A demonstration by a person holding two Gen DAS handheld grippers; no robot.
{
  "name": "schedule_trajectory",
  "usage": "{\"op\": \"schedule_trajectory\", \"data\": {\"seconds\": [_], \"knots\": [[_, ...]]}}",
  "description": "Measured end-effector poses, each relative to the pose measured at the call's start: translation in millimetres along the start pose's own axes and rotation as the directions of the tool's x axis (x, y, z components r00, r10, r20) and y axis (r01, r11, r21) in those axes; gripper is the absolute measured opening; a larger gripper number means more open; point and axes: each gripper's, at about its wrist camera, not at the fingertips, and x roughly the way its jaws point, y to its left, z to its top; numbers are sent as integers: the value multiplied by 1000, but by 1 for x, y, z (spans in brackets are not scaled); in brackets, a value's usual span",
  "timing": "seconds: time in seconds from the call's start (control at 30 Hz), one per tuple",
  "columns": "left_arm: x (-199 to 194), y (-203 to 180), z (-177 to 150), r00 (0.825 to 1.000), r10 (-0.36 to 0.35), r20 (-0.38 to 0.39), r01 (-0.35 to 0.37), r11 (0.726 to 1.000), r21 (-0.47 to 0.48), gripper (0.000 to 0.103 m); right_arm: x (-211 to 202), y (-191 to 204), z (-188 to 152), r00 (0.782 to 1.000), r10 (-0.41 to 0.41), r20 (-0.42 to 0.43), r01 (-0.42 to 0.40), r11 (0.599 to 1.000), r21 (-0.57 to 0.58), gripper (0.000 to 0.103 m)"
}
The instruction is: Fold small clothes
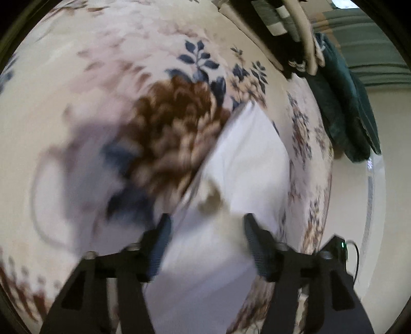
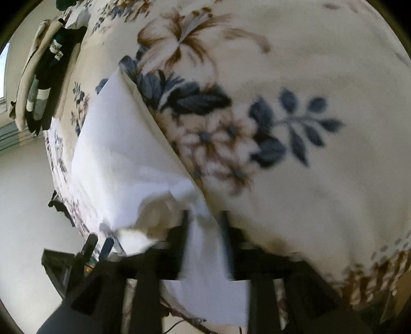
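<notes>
A white garment (image 1: pixel 246 159) lies on a cream floral blanket (image 1: pixel 102 77). In the left wrist view my left gripper (image 1: pixel 206 226) is open just above the garment's near end, with the cloth between and below its fingers. In the right wrist view the white garment (image 2: pixel 123 154) runs away from me along the blanket (image 2: pixel 308 179). My right gripper (image 2: pixel 204 226) has its fingers close together with white cloth between them; the view is blurred. The left gripper's fingers (image 2: pixel 99 245) show at the lower left of that view.
A pile of folded dark and beige clothes (image 1: pixel 287 23) lies at the far edge of the bed, also seen in the right wrist view (image 2: pixel 43 84). A dark green bundle (image 1: pixel 344 110) lies beside it. Pale floor (image 2: pixel 23 192) lies beyond the bed edge.
</notes>
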Motion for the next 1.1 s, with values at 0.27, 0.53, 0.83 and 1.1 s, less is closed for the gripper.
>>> {"op": "schedule_trajectory", "data": {"seconds": [0.27, 0.53, 0.83, 1.1], "knots": [[-4, 56, -94, 973, 122, -198, -117, 993, 36, 60, 4, -50, -59, 977, -22, -213, 11, 999, -52, 50], [12, 92, -131, 969, 79, -235, -83, 997, -4, 60, 45, -98, -112, 936, -45, -350, 29, 998, -52, 53], [13, 82, -133, 983, 4, -184, -9, 1000, -26, 59, 76, -100, -132, 918, 12, -397, -39, 997, -61, 56], [0, 72, -134, 979, -40, -199, 27, 997, -69, 3, 58, -87, -154, 938, 93, -334, -116, 992, -50, 4]]}}
